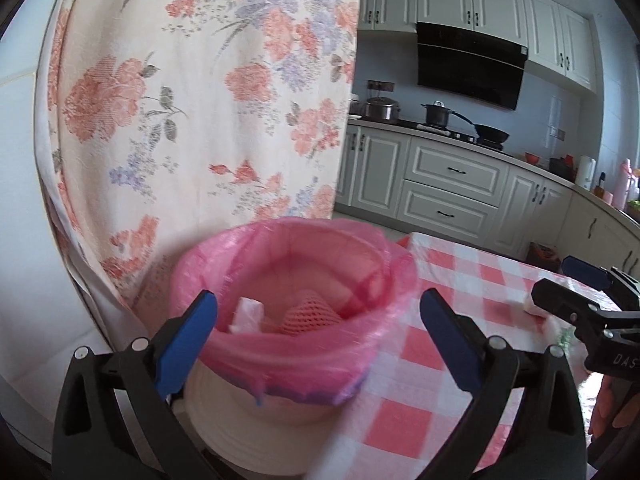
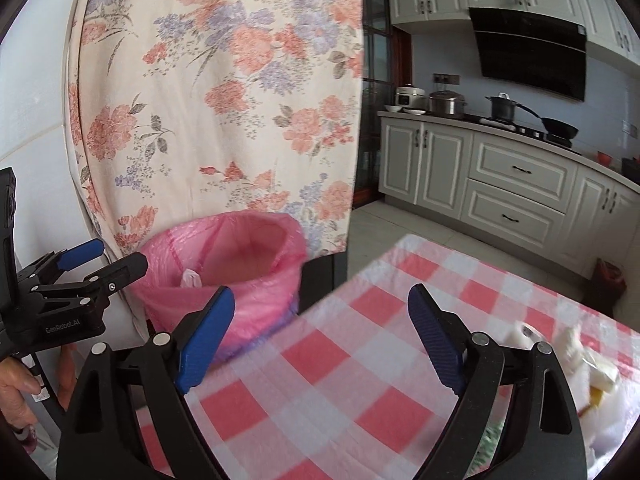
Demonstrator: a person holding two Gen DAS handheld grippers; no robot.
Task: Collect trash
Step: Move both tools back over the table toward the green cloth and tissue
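Left gripper (image 1: 318, 330): its two blue-padded fingers stand wide apart and hold nothing. It hangs over the bin, and the bin's mouth shows between the fingers.
Right gripper (image 2: 322, 330): its fingers are also spread wide, with nothing between them. It is above the checked cloth, near the table edge that is closest to the bin.
Bin (image 1: 256, 412): a white round bin with a pink liner (image 1: 288, 344) folded over its rim. It stands just beside the table, in front of the curtain.
Trash inside the bin: a pink foam net (image 1: 310, 318) and a white crumpled piece (image 1: 248, 314) lie at the bottom of the liner, side by side.
Trash on the table (image 2: 576, 360): a blurred heap of white and yellow scraps lies on the cloth, to the right of the right gripper, well apart from the bin. What exactly the pieces are, I cannot tell.
Table (image 2: 348, 372): it is covered with a cloth of red and white squares.
Curtain (image 1: 200, 92): a cream fabric with pink and lilac flowers, hanging behind the bin.
Kitchen behind: grey-white cabinets (image 1: 448, 176), a black range hood (image 1: 472, 66), and a pot (image 1: 438, 114) and a frying pan (image 1: 492, 134) on the stove.
Person's hand (image 2: 16, 388): it shows at the left edge of the right wrist view, holding the handle of the left gripper.
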